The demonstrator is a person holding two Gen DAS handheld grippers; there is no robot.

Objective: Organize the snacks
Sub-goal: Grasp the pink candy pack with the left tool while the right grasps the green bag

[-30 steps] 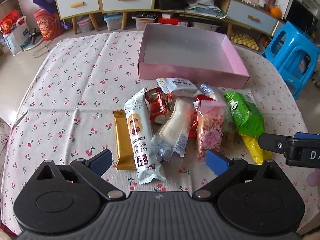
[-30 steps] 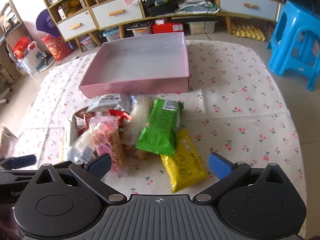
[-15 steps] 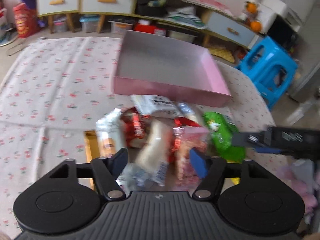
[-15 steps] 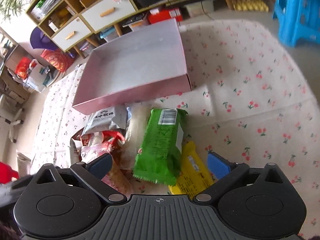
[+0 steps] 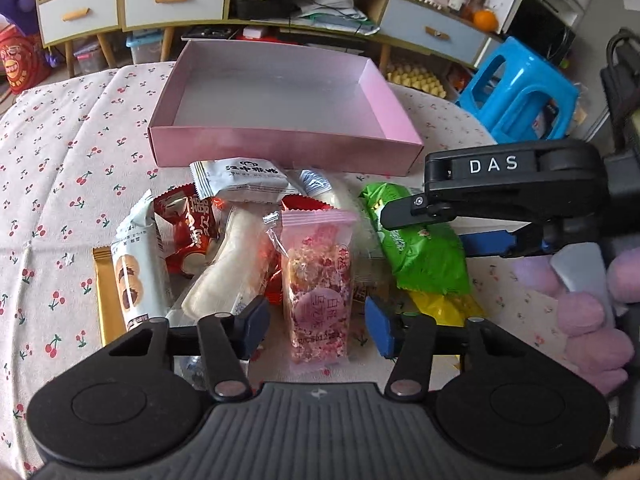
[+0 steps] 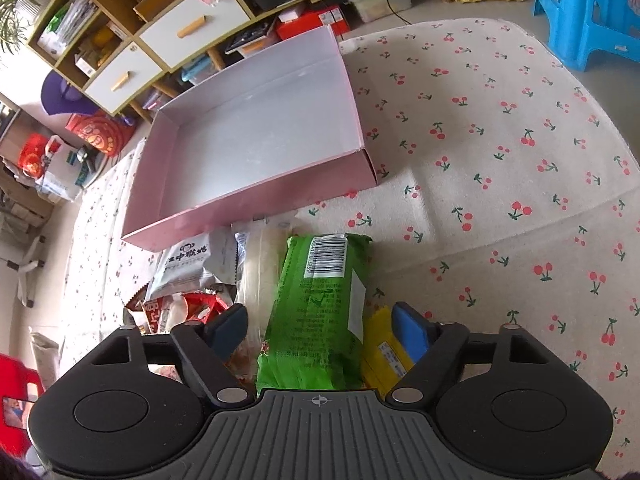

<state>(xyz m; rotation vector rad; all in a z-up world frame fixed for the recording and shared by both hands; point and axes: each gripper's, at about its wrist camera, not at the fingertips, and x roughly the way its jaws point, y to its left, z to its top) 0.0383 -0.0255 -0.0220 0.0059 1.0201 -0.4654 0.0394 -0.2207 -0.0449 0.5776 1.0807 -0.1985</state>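
A pile of wrapped snacks lies in front of an empty pink box (image 5: 280, 148), which also shows in the right wrist view (image 6: 256, 200). My left gripper (image 5: 318, 324) is open, its pads on either side of a pink speckled packet (image 5: 318, 276) without touching it. My right gripper (image 6: 320, 330) is open, its jaws straddling a green packet (image 6: 320, 312) that lies over a yellow packet (image 6: 384, 356). The right gripper also shows in the left wrist view (image 5: 432, 224) above the green packet (image 5: 420, 248).
Other snacks: a white-and-grey packet (image 5: 244, 180), a red packet (image 5: 192, 232), a long clear-wrapped roll (image 5: 224, 272), a cookie bar (image 5: 134, 272), a gold bar (image 5: 106, 296). A blue stool (image 5: 520, 92) stands right of the table. Shelves and drawers stand behind.
Both grippers have moved forward and down onto the pile. The left one shifted right from the cookie bar to the pink packet and narrowed. The right one now straddles the green packet.
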